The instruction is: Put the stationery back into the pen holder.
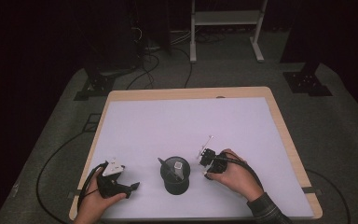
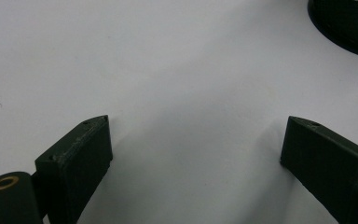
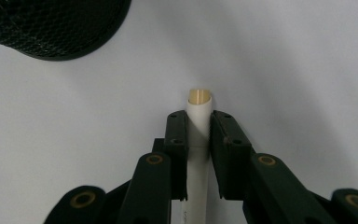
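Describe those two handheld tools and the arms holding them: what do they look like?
Both are black. The left tool carries a grey three-cornered plate on top, and its two jaws are flat, blocky slabs. The right tool has narrower jaws on linked arms with brass-coloured pivot rings. A black cable trails from the left one. The right forearm wears a dark checked sleeve.

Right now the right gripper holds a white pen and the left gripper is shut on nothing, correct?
Not quite: the left gripper is open, its jaws standing wide apart over the bare table, as the left gripper view shows. The right gripper does hold the white pen.
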Available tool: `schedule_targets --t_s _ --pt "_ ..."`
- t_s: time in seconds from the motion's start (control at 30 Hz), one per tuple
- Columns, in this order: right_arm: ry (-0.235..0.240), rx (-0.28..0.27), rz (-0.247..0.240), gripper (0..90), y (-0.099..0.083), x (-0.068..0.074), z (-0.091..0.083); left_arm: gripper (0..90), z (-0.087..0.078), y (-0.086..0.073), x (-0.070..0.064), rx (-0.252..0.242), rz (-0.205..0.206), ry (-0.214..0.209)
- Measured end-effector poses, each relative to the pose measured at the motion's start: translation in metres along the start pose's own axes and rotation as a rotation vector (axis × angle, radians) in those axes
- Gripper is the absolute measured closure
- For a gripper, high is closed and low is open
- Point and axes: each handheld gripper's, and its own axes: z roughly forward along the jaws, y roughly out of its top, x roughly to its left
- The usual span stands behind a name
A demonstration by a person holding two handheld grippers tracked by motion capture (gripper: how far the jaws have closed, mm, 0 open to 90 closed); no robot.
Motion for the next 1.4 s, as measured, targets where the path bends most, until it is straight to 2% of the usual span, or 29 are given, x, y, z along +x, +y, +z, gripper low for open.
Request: schedule_targets --t_s 0.17,0.43,0.57,0.8,1.03,1.4 --pt "-0.014 0.029 0.000 77.8 0.004 0.001 0.001 7.9 0.000 0.000 0.000 0.002 0.001 0.000" --pt "0.034 -0.017 0.046 78.2 -0.002 -0.005 -0.001 7.9 0.000 0.000 0.000 0.002 0.000 -0.001" --pt "0.037 -0.033 0.054 78.2 -0.004 -0.006 -0.002 7.9 0.000 0.000 0.000 0.002 0.000 -0.001" --pt "0.052 -0.110 0.080 78.2 -0.009 -0.011 -0.015 7.9 0.000 0.000 0.000 0.003 0.002 -0.001" --pt "0.065 -0.165 0.085 78.2 -0.013 -0.015 -0.023 7.8 0.000 0.000 0.000 0.004 0.001 -0.002" --pt "0.064 -0.265 0.100 78.2 -0.019 -0.018 -0.041 7.8 0.000 0.000 0.000 0.001 -0.002 -0.002"
